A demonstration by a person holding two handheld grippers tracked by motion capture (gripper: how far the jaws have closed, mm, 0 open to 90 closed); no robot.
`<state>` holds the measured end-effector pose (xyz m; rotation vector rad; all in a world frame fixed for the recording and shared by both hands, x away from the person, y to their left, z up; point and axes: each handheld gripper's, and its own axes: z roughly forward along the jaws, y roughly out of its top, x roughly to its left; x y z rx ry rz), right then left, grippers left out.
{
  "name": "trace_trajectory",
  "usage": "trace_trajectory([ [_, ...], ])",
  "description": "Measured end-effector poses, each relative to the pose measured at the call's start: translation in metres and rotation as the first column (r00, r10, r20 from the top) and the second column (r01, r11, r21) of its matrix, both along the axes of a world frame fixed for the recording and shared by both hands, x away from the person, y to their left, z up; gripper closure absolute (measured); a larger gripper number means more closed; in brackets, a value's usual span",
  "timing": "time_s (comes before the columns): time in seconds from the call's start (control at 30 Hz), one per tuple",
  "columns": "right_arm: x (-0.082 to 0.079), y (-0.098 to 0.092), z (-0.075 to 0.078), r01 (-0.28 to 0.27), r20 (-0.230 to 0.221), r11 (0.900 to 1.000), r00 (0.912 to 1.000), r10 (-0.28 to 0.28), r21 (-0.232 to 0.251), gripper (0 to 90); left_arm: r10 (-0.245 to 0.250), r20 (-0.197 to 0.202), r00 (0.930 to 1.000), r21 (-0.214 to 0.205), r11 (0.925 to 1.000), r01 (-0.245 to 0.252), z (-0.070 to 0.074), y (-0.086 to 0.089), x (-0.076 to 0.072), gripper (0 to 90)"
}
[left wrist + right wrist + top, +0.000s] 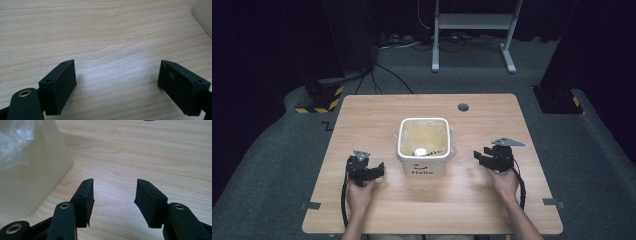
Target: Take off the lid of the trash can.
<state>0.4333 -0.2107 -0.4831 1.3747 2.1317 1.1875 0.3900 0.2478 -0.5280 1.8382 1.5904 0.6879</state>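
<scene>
A white bin (423,150) with a small pale item inside is seen mid-tabletop (377,215). Flanking the bin, the left tool (377,171) and right tool (481,156) are held empty, jaws apart. No grasp is judged begun; an approach toward the bin would be called for next.

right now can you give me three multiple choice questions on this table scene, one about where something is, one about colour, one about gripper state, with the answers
1. Where does the bin stand on the table?
A. at the far left corner
B. near the middle, between the two grippers
C. hanging over the near edge

2. What colour is the bin's outside?
A. white
B. red
C. dark blue

3. How do the left gripper and right gripper stand?
A. both clamped on the bin
B. left shut, right open
C. both open, holding nothing

Answers:
1. B, since the high view shows it central with a gripper at each side.
2. A, since its walls and rim look white.
3. C, since each gripper view shows bare wood between parted jaws.
</scene>
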Motion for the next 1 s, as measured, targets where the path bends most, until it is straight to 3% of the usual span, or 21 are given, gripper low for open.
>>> trace_trajectory([
  [0.17,0.001,0.002,0.007,-0.011,0.022,0.9998,0.9997,0.011,0.014,51.2,0.0,0.0,1.0,0.002,1.0,0.0,0.0,0.0,0.0,15.2],
  [0.33,0.004,0.004,0.016,-0.042,0.015,0.9985,0.999,0.042,0.035,51.1,0.0,0.0,1.0,0.0,1.0,0.0,0.0,0.0,0.0,15.3],
  [0.57,0.008,0.008,0.03,-0.059,0.042,0.9979,0.9975,0.058,0.027,50.5,0.0,0.001,1.0,0.001,1.0,0.0,0.0,0.0,0.0,15.3],
  [0.73,0.009,0.012,0.038,-0.035,0.061,0.9994,0.9975,0.034,0.008,48.3,0.001,0.0,1.0,0.001,1.0,-0.001,0.0,0.0,0.0,15.3],
  [0.87,0.013,0.015,0.044,-0.057,0.039,0.9983,0.9976,0.056,0.009,47.0,0.001,0.001,1.0,0.0,1.0,-0.001,0.0,0.0,0.0,15.4],
  [1.0,0.016,0.017,0.05,-0.065,0.049,0.9979,0.9967,0.064,0.007,47.7,0.0,0.001,1.0,0.0,1.0,0.0,0.0,0.0,0.0,15.5],
])
